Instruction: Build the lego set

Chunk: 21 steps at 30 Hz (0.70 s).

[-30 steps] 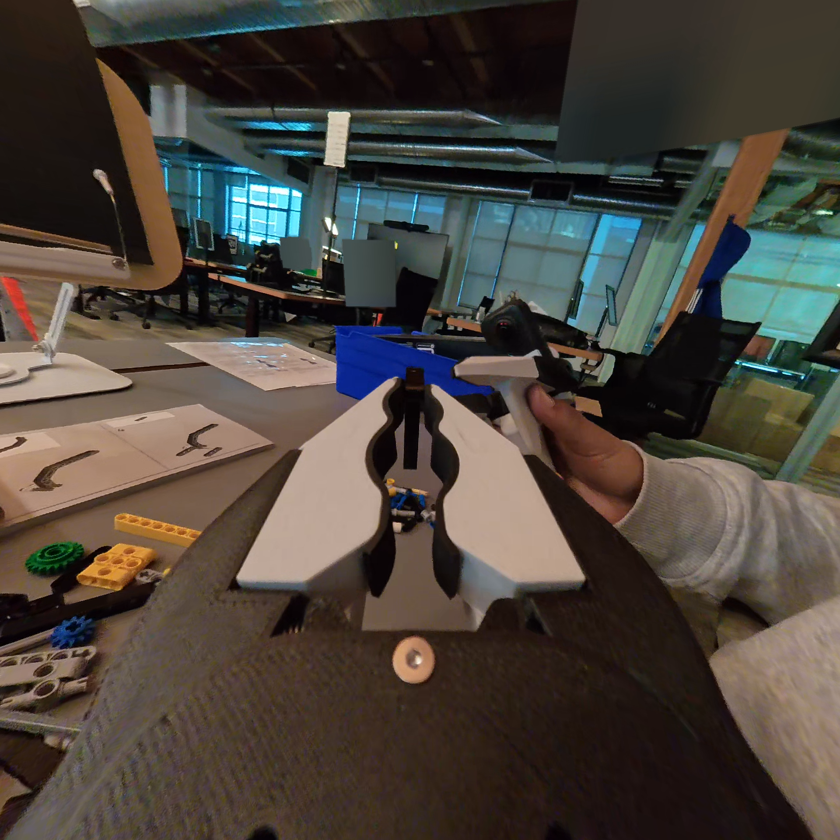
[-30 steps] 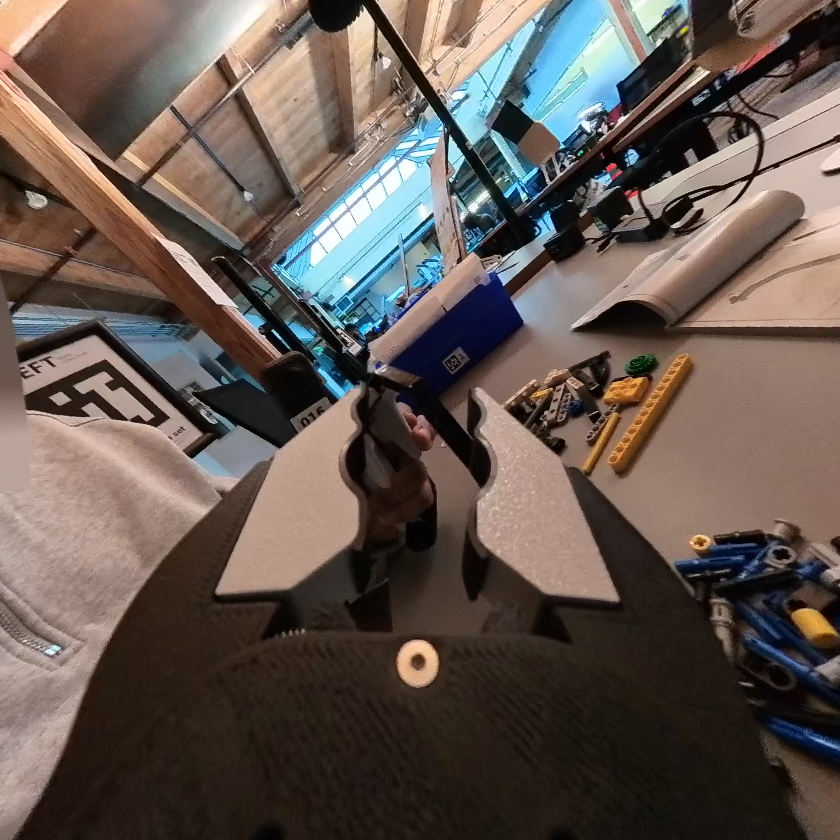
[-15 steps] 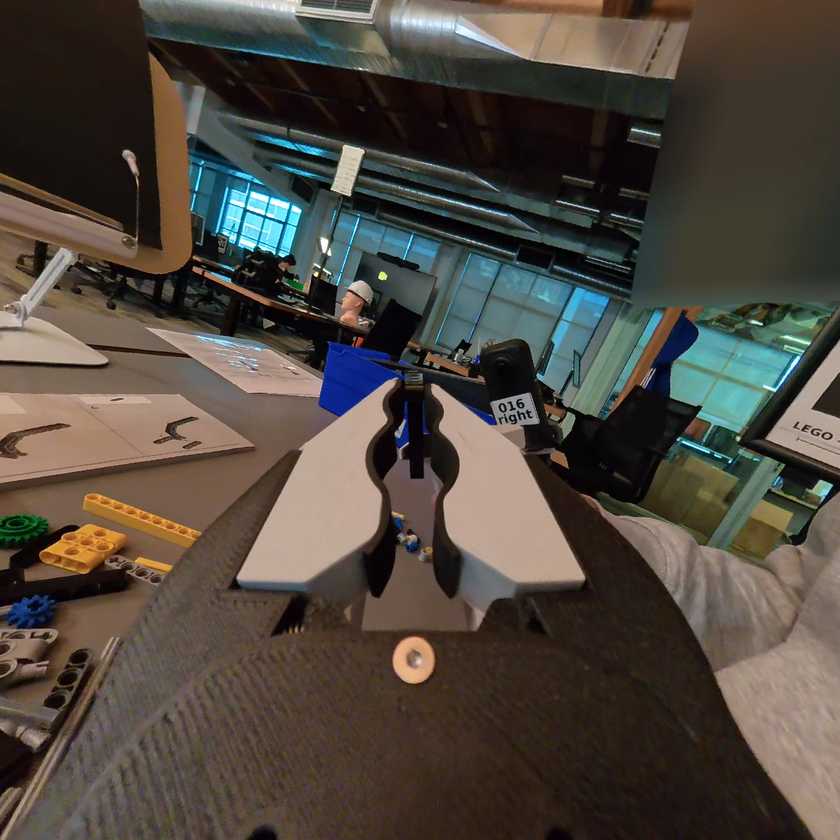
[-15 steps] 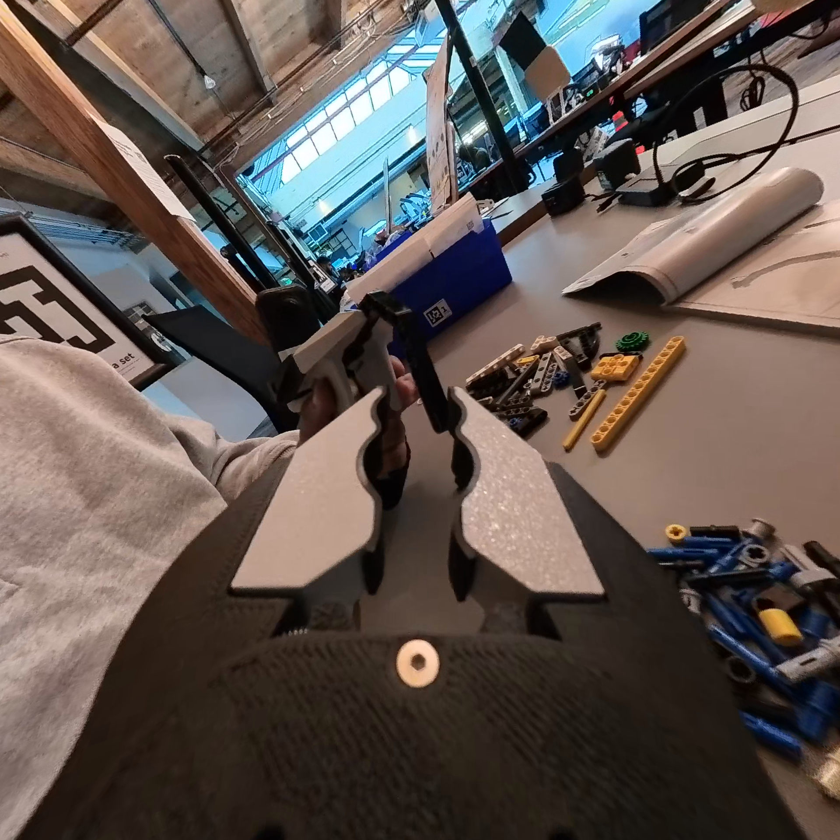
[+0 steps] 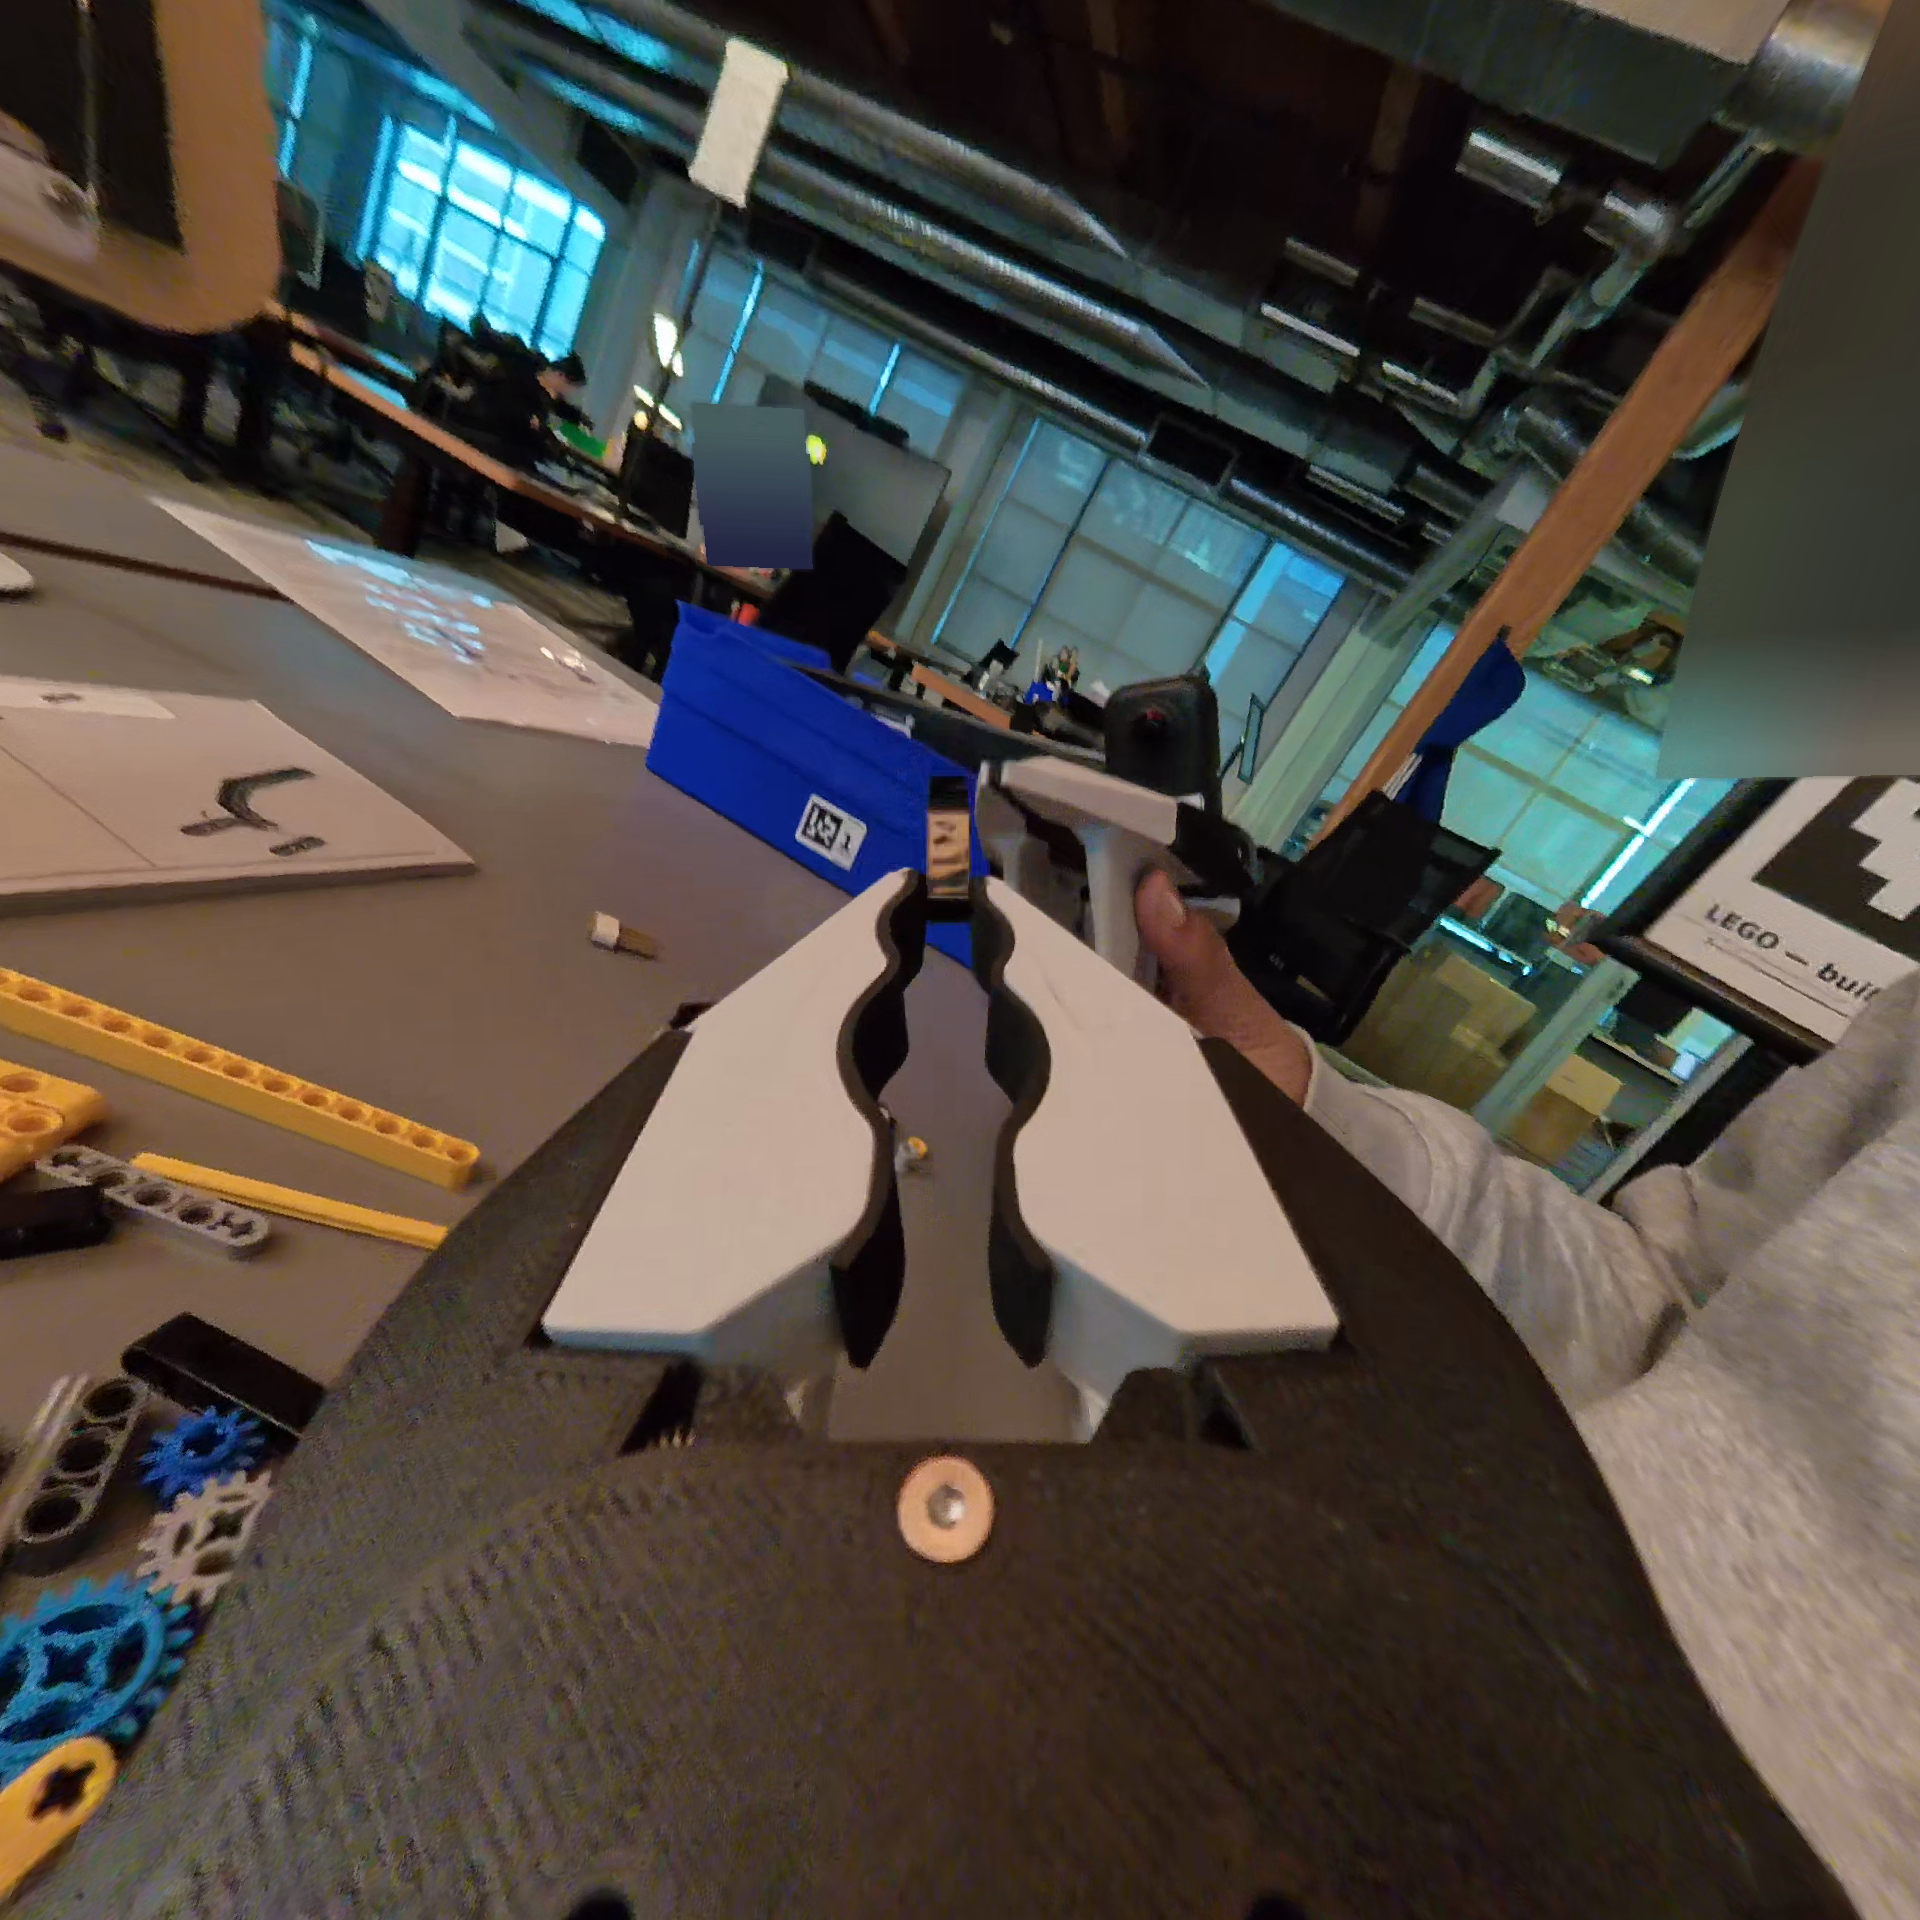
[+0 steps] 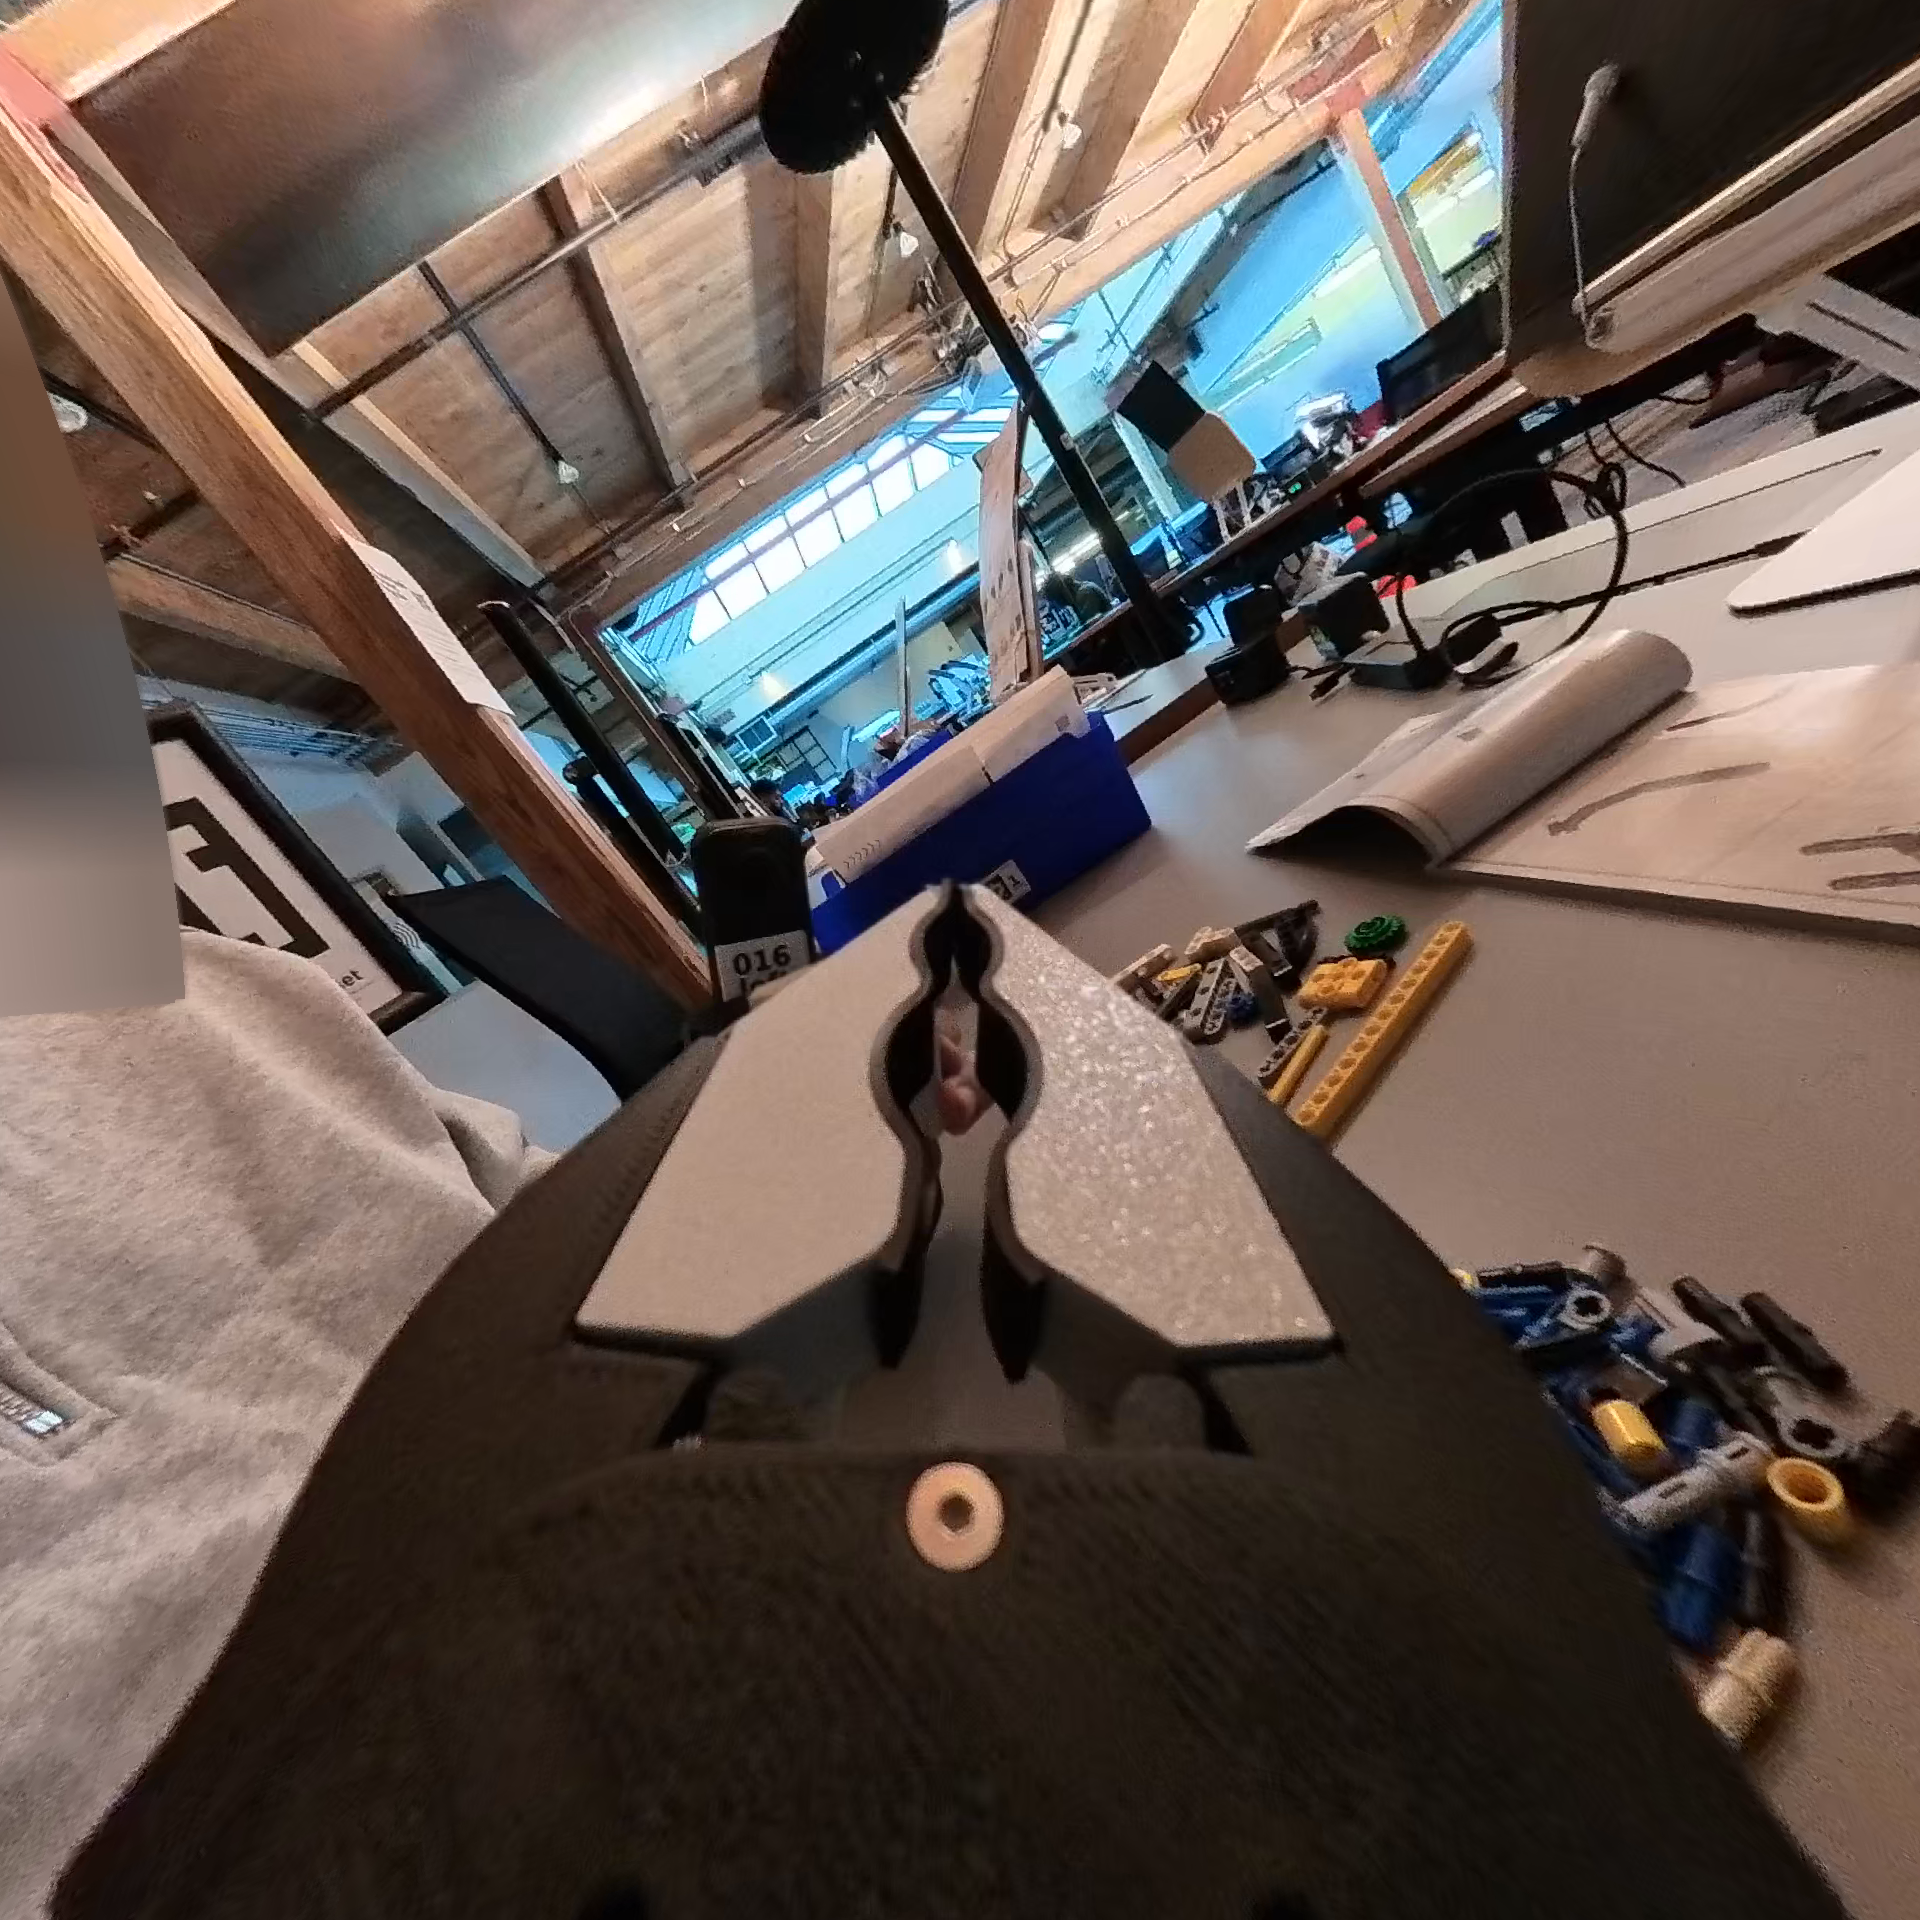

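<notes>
My left gripper is shut on a short black lego beam, which stands up out of its tips above the grey table. My right gripper, held by a hand, sits just beyond that beam with its tips against it. In the right wrist view my right gripper is shut, tips touching, and nothing shows between them. I cannot tell whether it pinches the beam. The left gripper's black camera shows behind it. Loose parts lie on the table: a long yellow beam and blue pins.
A blue bin stands at the back of the table. An open instruction booklet lies beside the parts. Blue gears and grey beams lie at the near left. A grey sleeve is on the right. My hands' fingertips stand some 5 centimetres from each other.
My right gripper has closed from wide open to shut around where the black beam stood. My left gripper kept its hold on the beam and moved forward over the table.
</notes>
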{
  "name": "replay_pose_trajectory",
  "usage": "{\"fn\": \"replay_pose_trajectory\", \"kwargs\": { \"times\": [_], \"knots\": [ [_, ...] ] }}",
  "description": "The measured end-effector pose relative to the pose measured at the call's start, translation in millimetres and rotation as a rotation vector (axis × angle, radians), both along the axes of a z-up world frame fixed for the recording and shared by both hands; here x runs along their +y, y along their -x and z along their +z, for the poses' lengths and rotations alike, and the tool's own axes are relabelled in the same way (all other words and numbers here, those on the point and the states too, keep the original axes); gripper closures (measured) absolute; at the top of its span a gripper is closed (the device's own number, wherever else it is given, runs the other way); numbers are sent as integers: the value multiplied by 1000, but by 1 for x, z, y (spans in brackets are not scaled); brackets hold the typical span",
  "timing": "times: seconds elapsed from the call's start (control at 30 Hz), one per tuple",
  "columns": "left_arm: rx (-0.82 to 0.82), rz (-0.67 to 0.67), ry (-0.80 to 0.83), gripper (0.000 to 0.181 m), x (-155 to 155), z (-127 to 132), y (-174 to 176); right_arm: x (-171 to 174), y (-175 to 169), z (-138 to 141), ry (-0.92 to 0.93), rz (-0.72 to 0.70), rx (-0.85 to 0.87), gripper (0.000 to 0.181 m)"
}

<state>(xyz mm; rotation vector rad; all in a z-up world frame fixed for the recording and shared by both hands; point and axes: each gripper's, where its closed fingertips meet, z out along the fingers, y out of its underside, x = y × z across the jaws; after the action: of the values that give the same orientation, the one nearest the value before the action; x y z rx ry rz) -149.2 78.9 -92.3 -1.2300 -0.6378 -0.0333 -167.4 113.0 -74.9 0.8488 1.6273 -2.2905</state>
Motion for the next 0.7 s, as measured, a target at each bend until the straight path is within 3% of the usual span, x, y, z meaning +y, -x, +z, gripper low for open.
{"fn": "replay_pose_trajectory", "kwargs": {
  "times": [0.07, 0.17, 0.27, 0.4, 0.53, 0.7],
  "knots": [
    [12, 25, 8, 175, 0, 0, 0, -2, 1, -4, -26, -8, -4, 178],
    [43, 36, -24, 175, -4, 8, -1, -3, 3, -3, -61, -45, 40, 153],
    [10, 7, -101, 175, -9, 13, -1, -2, 5, -4, -72, -61, 48, 142],
    [-28, -33, -171, 175, -10, 17, -2, -8, -4, -5, -19, 47, 25, 150],
    [-50, -95, -185, 175, -5, 17, -7, -10, -12, 2, 60, 117, 28, 173],
    [-101, -177, -204, 175, 0, 13, -11, -6, -16, 7, 114, 169, 14, 176]
  ]
}}
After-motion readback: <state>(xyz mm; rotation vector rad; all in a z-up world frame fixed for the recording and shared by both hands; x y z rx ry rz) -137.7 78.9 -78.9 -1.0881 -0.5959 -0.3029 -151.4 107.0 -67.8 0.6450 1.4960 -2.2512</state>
